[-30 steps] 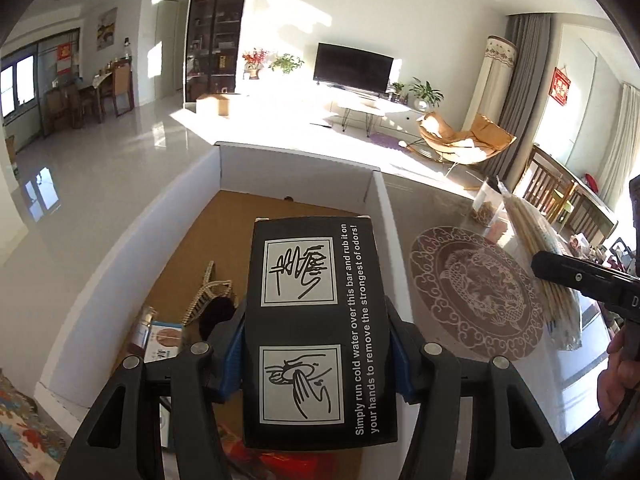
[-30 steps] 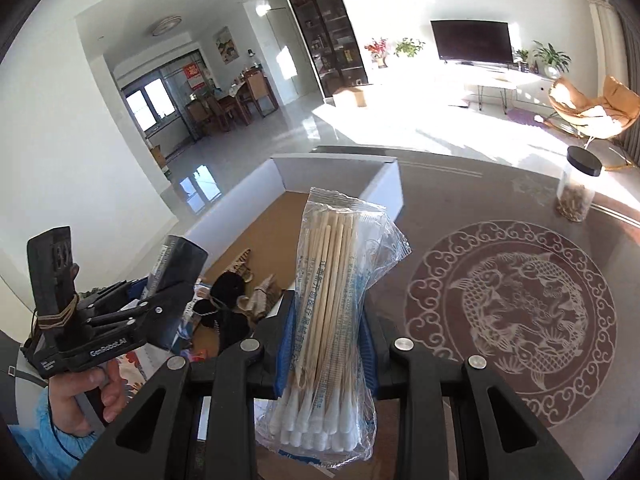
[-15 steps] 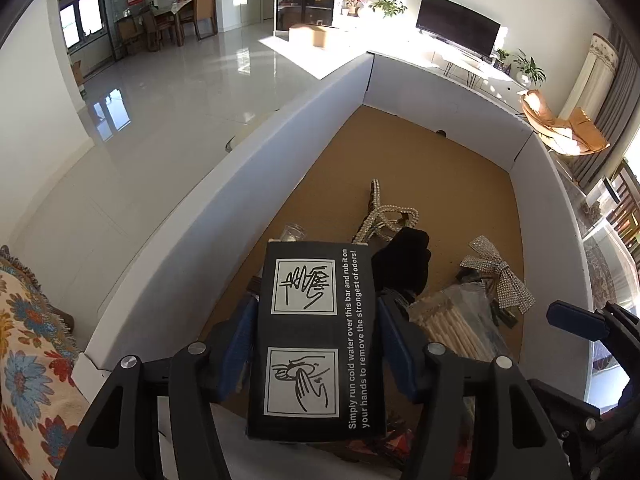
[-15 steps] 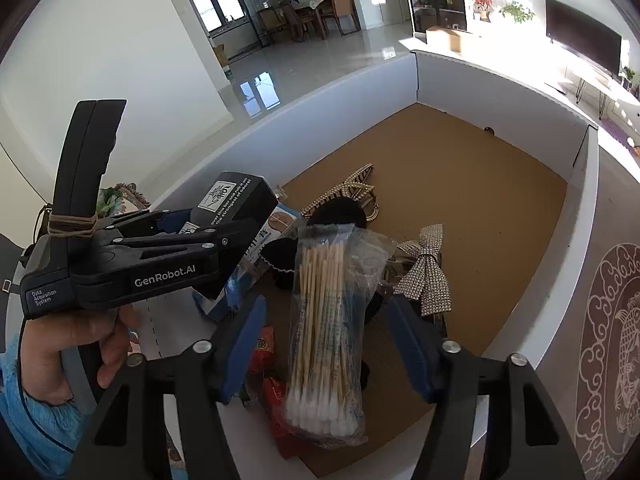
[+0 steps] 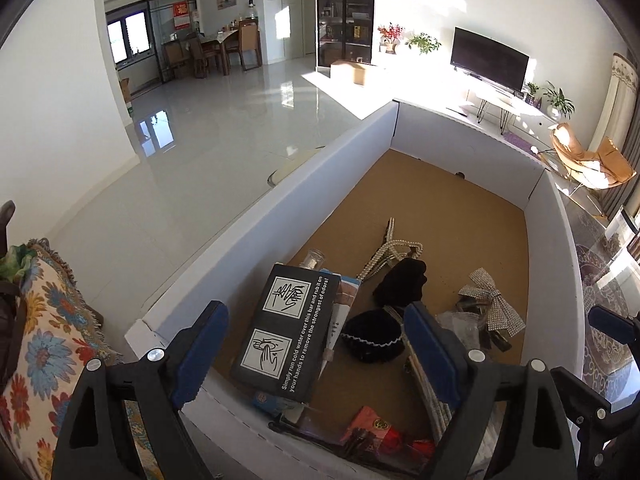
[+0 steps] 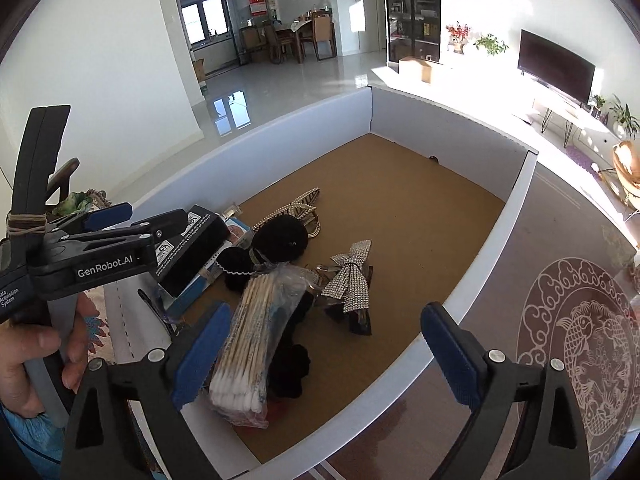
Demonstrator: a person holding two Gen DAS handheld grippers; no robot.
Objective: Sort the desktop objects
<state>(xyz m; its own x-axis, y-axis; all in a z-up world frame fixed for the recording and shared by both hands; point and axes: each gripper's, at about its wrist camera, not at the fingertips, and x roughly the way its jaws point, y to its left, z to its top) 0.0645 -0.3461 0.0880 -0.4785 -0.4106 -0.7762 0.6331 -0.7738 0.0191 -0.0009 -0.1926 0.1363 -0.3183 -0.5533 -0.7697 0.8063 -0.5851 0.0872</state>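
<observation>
A black box [image 5: 288,332] printed with hand-washing pictures lies tilted inside the white carton [image 5: 280,208]. It rests on a blue-edged pack. My left gripper [image 5: 316,354] hovers over it, jaws opening wide, pads clear of the box. A clear bag of cotton swabs [image 6: 256,340] lies on black hair ties near the carton's front wall. My right gripper [image 6: 328,356] is above it with jaws opening, and nothing is pressed between the pads. In the right wrist view the left gripper [image 6: 140,216] sits at the left above the black box [image 6: 192,248], held by a person's hand [image 6: 40,352].
The carton also holds a pearl hair clip [image 5: 392,252], black scrunchies [image 5: 400,284], a rhinestone bow [image 6: 352,276] and a red packet [image 5: 384,436]. Its far half shows bare cardboard floor [image 6: 392,200]. To the right is a dark table with a fish pattern [image 6: 580,340]. At the left lies a floral cloth [image 5: 40,340].
Both grippers came down over the carton and opened. The black box left the left jaws and the swab bag left the right jaws. Both now lie in the carton.
</observation>
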